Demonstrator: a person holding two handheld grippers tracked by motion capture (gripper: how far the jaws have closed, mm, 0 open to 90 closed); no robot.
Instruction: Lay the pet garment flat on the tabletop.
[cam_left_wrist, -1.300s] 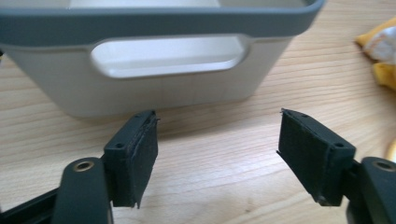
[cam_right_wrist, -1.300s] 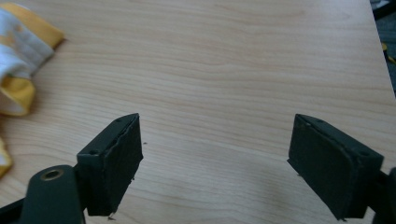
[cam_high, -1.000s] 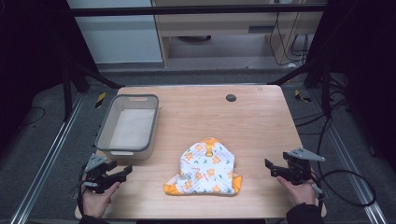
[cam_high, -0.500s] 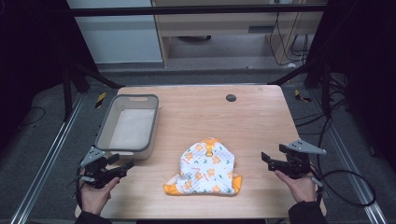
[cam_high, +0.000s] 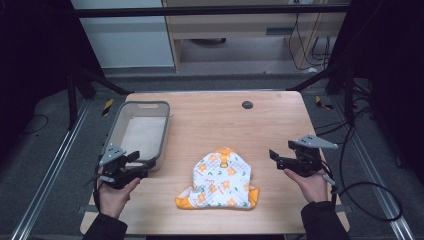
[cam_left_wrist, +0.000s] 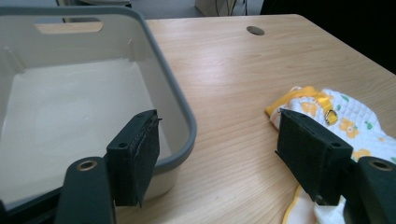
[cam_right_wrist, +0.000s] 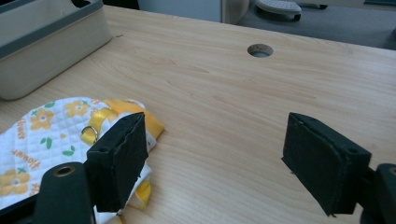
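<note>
A white quilted cloth (cam_high: 220, 181) with orange flowers and a yellow-orange border lies crumpled near the table's front middle; its edge also shows as the cloth (cam_left_wrist: 336, 116) and the cloth (cam_right_wrist: 51, 123). My left gripper (cam_high: 142, 167) is open at the front left, beside the near end of a grey bin (cam_high: 137, 131). In the left gripper view the left gripper (cam_left_wrist: 224, 161) has one jaw over the bin's rim (cam_left_wrist: 180, 107). My right gripper (cam_high: 275, 157) is open to the right of the cloth, above bare wood; the right gripper (cam_right_wrist: 215, 161) holds nothing.
The grey bin is empty and stands at the table's left. A round cable hole (cam_high: 247, 105) sits in the tabletop at the far middle. Metal frame rails (cam_high: 45, 180) run along both sides, and cables (cam_high: 370, 200) trail on the floor at the right.
Both hands have moved slightly inward and forward toward the cloth. The left gripper now sits close to the bin's near corner. The cloth has not moved.
</note>
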